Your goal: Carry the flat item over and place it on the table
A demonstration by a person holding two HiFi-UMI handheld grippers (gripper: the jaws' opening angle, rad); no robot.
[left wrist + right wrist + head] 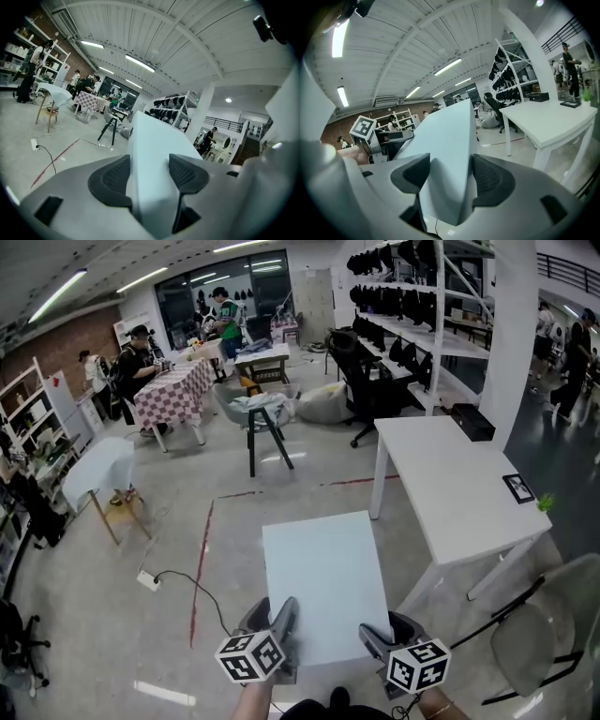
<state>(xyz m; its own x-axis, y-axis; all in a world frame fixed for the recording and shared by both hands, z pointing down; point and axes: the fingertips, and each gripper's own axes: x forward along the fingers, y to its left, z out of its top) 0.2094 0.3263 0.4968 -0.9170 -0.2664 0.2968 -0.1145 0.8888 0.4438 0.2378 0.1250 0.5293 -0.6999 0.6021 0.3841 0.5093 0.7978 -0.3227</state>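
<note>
A flat pale blue-white board (323,577) is held level in front of me, above the floor. My left gripper (281,634) is shut on its near left corner, and my right gripper (375,641) is shut on its near right corner. In the left gripper view the board (150,145) runs away between the dark pads (112,180). In the right gripper view the board (445,140) sits clamped between both pads (490,180). The white table (450,479) stands ahead to the right, apart from the board.
A small framed marker card (517,487) and a little green plant (546,503) sit near the table's right edge. A grey chair (553,629) stands at near right. A red floor line (202,559), a power strip (148,579), stools, shelving and several people lie farther off.
</note>
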